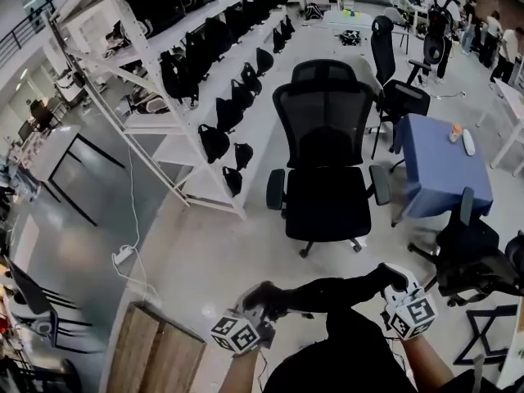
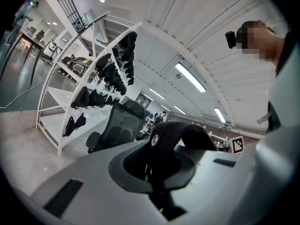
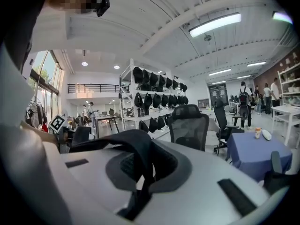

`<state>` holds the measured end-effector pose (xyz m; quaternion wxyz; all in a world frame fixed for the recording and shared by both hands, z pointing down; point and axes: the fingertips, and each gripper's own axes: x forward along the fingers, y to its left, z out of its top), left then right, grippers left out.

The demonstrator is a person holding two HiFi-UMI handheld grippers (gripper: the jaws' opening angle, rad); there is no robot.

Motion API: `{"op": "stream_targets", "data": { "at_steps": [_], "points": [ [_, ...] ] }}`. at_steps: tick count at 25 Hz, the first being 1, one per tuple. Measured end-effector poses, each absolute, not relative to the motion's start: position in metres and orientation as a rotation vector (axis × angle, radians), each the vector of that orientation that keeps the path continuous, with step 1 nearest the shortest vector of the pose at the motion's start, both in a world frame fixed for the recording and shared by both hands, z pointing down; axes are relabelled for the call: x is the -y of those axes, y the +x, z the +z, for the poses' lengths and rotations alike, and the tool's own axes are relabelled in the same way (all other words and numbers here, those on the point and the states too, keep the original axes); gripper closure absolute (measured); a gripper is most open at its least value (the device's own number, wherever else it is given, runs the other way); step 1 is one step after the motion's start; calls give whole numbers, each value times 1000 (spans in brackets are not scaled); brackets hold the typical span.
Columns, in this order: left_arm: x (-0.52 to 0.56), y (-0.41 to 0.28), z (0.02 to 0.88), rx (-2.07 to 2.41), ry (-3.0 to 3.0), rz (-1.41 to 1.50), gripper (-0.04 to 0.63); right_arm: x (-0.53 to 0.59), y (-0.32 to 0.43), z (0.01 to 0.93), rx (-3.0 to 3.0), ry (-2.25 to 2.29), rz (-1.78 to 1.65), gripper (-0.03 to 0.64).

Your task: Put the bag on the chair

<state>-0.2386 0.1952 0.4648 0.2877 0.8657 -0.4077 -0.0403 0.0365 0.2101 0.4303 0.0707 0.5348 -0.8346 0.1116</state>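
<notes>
Grey-shelled left gripper (image 1: pixel 264 300), right gripper (image 1: pixel 395 282); black-white marker cubes (image 1: pixel 237 332); shirt (image 2: pixel 281 125) seemingly white

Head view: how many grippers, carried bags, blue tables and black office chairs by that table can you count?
Grippers: 2, the left gripper and the right gripper
Bags: 1, the black bag, its strap in both jaws
Tables: 1, the blue-covered table
Chairs: 3, black office chairs
Total: 7
</notes>
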Motion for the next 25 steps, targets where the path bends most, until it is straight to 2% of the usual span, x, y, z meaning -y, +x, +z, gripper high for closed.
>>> {"op": "stream_targets", "data": {
  "at_steps": [25],
  "points": [
    [68, -149, 471, 1151, 2260, -22, 580, 54, 132, 451, 2491, 1587, 425, 615]
  ]
}}
